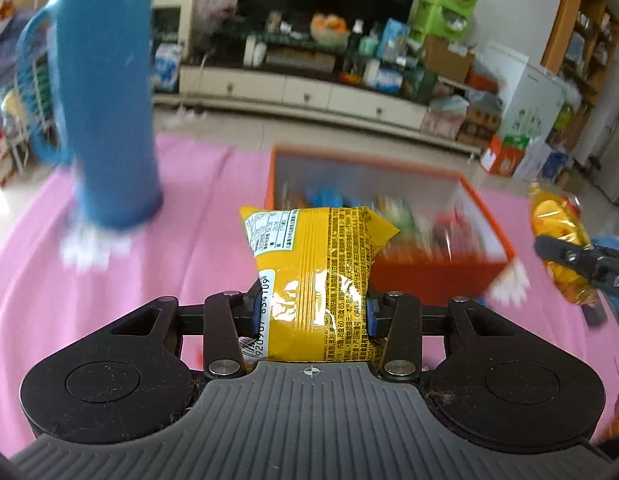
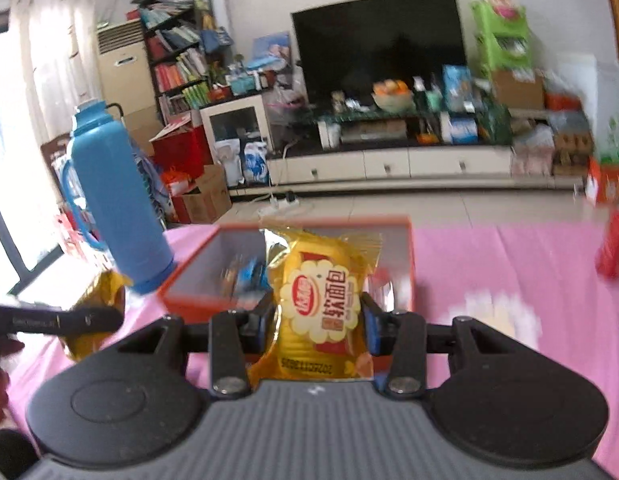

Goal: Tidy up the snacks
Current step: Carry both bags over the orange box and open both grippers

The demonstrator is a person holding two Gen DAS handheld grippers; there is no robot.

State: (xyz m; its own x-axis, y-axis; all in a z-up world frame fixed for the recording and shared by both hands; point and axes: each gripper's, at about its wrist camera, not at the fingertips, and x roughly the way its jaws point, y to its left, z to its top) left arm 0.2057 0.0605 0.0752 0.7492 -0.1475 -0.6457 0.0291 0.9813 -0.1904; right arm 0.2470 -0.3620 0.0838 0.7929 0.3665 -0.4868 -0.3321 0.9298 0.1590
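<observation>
Pink cloth is seen covering the table (image 1: 197,216), on which a tall blue flask (image 1: 109,92) and an orange box (image 1: 437,272) stand. The box is open-topped and already part-filled with blurred packets; it lies just ahead of both tools.

The left tool (image 1: 311,312) is closed firmly on a yellow packet (image 1: 313,264), which is pinched at its lower half and held clear of the cloth, short of the box. The right tool (image 2: 319,324) is clamped on a clear yellow bread pack (image 2: 321,300), likewise held aloft before the box's near wall.

Risks are judged as follows. Both packs are soft and air-filled, so a seal may be burst or the contents crushed by the grip. Each is held low, so the free upper end may catch the box rim on entry. With both tools converging on one box, a collision is possible. The flask may be struck by the left tool.

Writing: a nutrition table, dense small print and a partial barcode number are noted on the yellow packet. "软面包" and a printed date code are read on the bread pack.
</observation>
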